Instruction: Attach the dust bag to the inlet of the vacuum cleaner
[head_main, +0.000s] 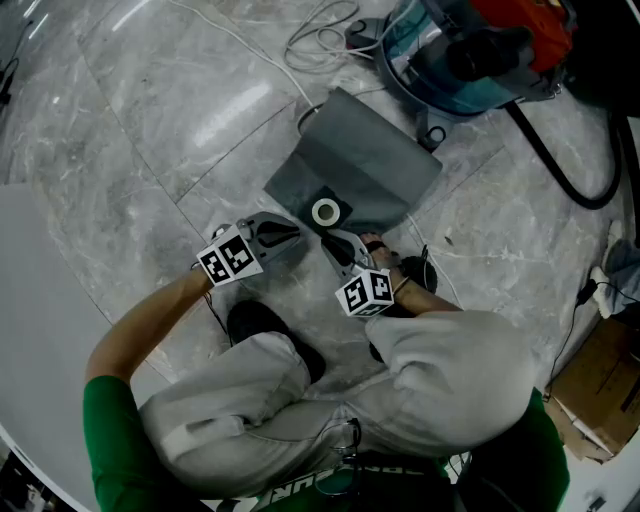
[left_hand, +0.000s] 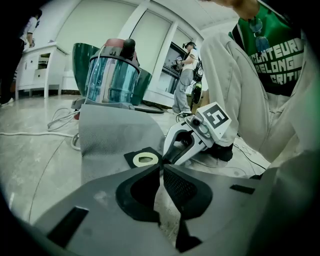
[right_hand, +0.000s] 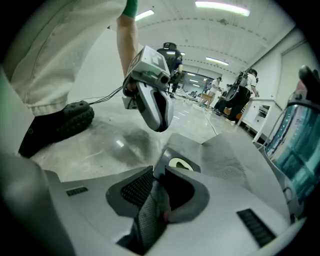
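Lying flat on the floor (head_main: 150, 120) near the vacuum cleaner (head_main: 470, 50), the dust bag (head_main: 360, 165) was unattached in the head view. Left gripper view: the left gripper (left_hand: 161, 167) pinched the collar (left_hand: 145, 159) corner, steadying it. Right gripper view: the right gripper (right_hand: 156, 172) clamped the collar's near edge, apparently ready to lift it.

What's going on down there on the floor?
A crouching person holds a claw in each hand over a grey dust bag lying on the floor. Both claws meet at the bag's collar: the left claw has its jaws together, the right claw has the collar's edge between its jaws, though I can't tell if it pinches. The vacuum cleaner stands beyond, bag not yet attached.
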